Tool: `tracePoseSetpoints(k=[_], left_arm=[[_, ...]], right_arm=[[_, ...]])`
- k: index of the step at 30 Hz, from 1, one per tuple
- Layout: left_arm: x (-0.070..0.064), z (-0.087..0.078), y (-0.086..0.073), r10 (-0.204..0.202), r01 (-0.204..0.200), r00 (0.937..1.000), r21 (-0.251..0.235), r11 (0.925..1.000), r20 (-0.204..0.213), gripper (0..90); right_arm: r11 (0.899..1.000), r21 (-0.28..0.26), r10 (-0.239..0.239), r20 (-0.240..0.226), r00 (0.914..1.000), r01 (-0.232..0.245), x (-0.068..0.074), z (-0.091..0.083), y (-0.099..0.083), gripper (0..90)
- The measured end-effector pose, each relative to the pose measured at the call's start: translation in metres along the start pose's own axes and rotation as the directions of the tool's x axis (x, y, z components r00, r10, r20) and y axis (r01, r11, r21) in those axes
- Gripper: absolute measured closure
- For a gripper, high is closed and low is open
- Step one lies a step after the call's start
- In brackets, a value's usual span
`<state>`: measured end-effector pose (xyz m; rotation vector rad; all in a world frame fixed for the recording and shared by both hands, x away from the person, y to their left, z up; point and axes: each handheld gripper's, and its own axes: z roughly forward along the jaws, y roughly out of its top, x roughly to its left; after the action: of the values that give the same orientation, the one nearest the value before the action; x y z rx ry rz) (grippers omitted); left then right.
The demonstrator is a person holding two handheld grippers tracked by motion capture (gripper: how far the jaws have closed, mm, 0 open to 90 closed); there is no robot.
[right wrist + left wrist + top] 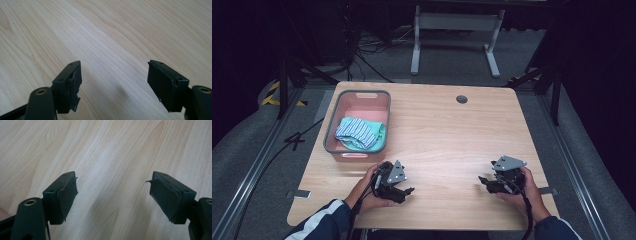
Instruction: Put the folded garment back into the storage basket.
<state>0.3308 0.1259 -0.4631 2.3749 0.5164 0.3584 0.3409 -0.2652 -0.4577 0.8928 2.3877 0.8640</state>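
Left gripper (pixel 404 190) low over table (pixel 452 145) near front edge, jaws spread, nothing between. Right gripper (pixel 484 181) same, well apart to right, jaws spread and empty. Pink basket (pixel 362 96) at far left of table holds striped cloth (pixel 356 131) over teal cloth (pixel 379 134).

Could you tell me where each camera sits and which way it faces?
High view: above the person's side, looking forward and down on the table and bin; both hands, left tool and right tool show.
Left gripper view: rides the left tool, looking along its open jaws at bare wood.
Right gripper view: rides the right tool, likewise, jaws open.
Both gripper views share the wood tabletop.
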Motion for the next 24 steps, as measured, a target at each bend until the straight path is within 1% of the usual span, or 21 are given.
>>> tracePoseSetpoints(k=[1, 2, 3, 4, 5, 6, 8, 9, 10, 12, 13, 14, 15, 16, 18, 21, 24], left_arm=[[-0.001, 0.0, -0.001, -0.014, 0.014, 0.9999, 0.003, 0.9999, -0.003, 21.6], [-0.001, 0.001, -0.003, -0.018, 0.018, 0.9998, 0.011, 0.9998, -0.009, 21.7], [-0.001, 0.001, -0.004, -0.021, 0.021, 0.9998, 0.009, 0.9997, -0.006, 21.7], [-0.001, 0.001, -0.006, -0.023, 0.023, 0.9997, 0.007, 0.9997, 0.002, 21.6], [0.0, 0.002, -0.008, -0.037, 0.037, 0.9992, -0.001, 0.9993, 0.013, 21.8], [0.001, 0.002, -0.01, -0.042, 0.042, 0.9988, 0.003, 0.9991, 0.024, 21.7], [0.001, 0.002, -0.014, -0.057, 0.057, 0.9976, 0.003, 0.9983, 0.038, 21.4], [0.001, 0.002, -0.016, -0.048, 0.048, 0.9978, 0.004, 0.9988, 0.046, 21.4], [0.001, 0.001, -0.019, -0.051, 0.051, 0.9974, 0.008, 0.9987, 0.05, 21.2], [0.001, 0.001, -0.023, -0.058, 0.059, 0.9957, -0.007, 0.9983, 0.072, 20.4], [0.001, 0.001, -0.023, -0.058, 0.059, 0.9957, -0.007, 0.9983, 0.072, 20.3], [0.002, 0.0, -0.025, -0.064, 0.066, 0.9946, -0.014, 0.9977, 0.082, 20.3], [0.003, 0.0, -0.027, -0.071, 0.072, 0.9937, -0.016, 0.9972, 0.087, 19.7], [0.004, 0.0, -0.029, -0.085, 0.088, 0.9911, -0.024, 0.9958, 0.102, 19.5], [0.004, -0.001, -0.03, -0.089, 0.091, 0.9917, -0.023, 0.9956, 0.093, 18.9], [0.004, -0.001, -0.031, -0.09, 0.093, 0.9912, -0.025, 0.9954, 0.097, 18.4], [0.004, -0.001, -0.031, -0.086, 0.088, 0.9917, -0.021, 0.9959, 0.096, 18.2]], right_arm=[[1.0, -0.005, 0.01, -0.001, 0.9999, -0.01, -0.001, -0.002, -0.004, 28.4], [1.0, -0.01, 0.015, -0.004, 0.9999, -0.015, -0.002, -0.003, -0.006, 28.1], [0.999, -0.022, 0.028, -0.014, 0.9995, -0.028, -0.003, -0.004, -0.01, 27.7], [0.999, -0.026, 0.037, -0.02, 0.9991, -0.038, -0.004, -0.005, -0.014, 27.5], [0.999, -0.031, 0.042, -0.025, 0.9988, -0.043, -0.005, -0.005, -0.018, 26.9], [0.998, -0.04, 0.051, -0.043, 0.9978, -0.052, -0.006, -0.005, -0.024, 25.6], [0.997, -0.05, 0.06, -0.047, 0.997, -0.063, -0.007, -0.007, -0.032, 24.7], [0.995, -0.057, 0.074, -0.052, 0.9959, -0.077, -0.008, -0.007, -0.035, 24.3], [0.995, -0.058, 0.082, -0.057, 0.995, -0.085, -0.01, -0.008, -0.038, 23.7], [0.994, -0.054, 0.09, -0.047, 0.9948, -0.092, -0.011, -0.008, -0.044, 23.6], [0.994, -0.054, 0.09, -0.047, 0.9948, -0.092, -0.011, -0.008, -0.044, 23.6], [0.993, -0.054, 0.098, -0.049, 0.9939, -0.101, -0.012, -0.008, -0.047, 23.1], [0.99, -0.062, 0.12, -0.059, 0.991, -0.124, -0.013, -0.007, -0.05, 22.3], [0.988, -0.065, 0.136, -0.063, 0.9887, -0.14, -0.014, -0.007, -0.052, 20.7], [0.986, -0.06, 0.15, -0.065, 0.9865, -0.154, -0.016, -0.007, -0.053, 19.3], [0.982, -0.047, 0.178, -0.087, 0.9801, -0.183, -0.018, -0.007, -0.054, 19.1], [0.982, -0.045, 0.18, -0.087, 0.9797, -0.185, -0.018, -0.007, -0.054, 19.0]])
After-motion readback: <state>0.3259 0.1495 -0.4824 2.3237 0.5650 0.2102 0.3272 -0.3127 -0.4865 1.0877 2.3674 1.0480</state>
